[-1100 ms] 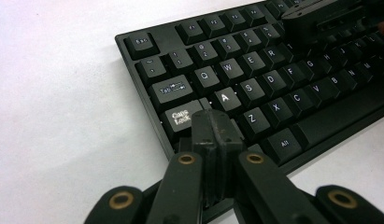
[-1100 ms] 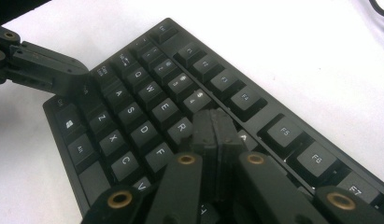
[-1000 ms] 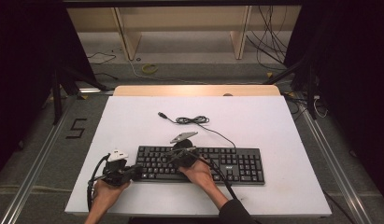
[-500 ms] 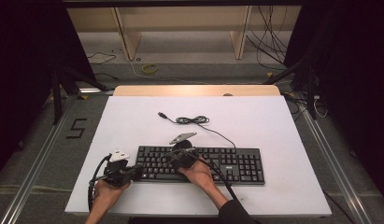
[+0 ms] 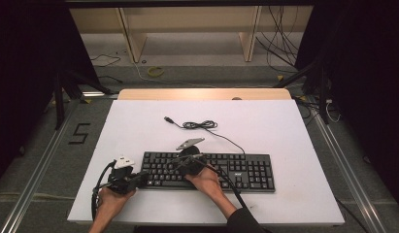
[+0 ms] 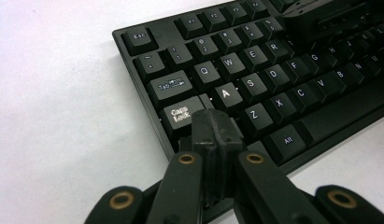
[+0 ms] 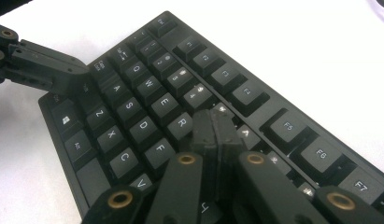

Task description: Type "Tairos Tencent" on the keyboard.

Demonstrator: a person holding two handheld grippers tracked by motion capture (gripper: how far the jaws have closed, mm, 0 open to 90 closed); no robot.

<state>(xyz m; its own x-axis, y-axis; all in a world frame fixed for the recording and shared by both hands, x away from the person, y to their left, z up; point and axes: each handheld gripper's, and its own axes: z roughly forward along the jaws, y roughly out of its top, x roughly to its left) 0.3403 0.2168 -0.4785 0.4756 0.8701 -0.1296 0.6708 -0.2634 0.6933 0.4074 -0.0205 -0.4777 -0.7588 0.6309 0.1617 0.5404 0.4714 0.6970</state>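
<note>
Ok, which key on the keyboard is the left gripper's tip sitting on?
The left gripper, jaws closed together, rests on the left Shift key, just below Caps Lock and left of Z, at the keyboard's left end.

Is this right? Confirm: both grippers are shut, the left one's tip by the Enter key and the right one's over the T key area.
Not quite. The left gripper is shut, but its tip sits by Caps Lock, as the left gripper view shows. The right gripper is as stated.
</note>
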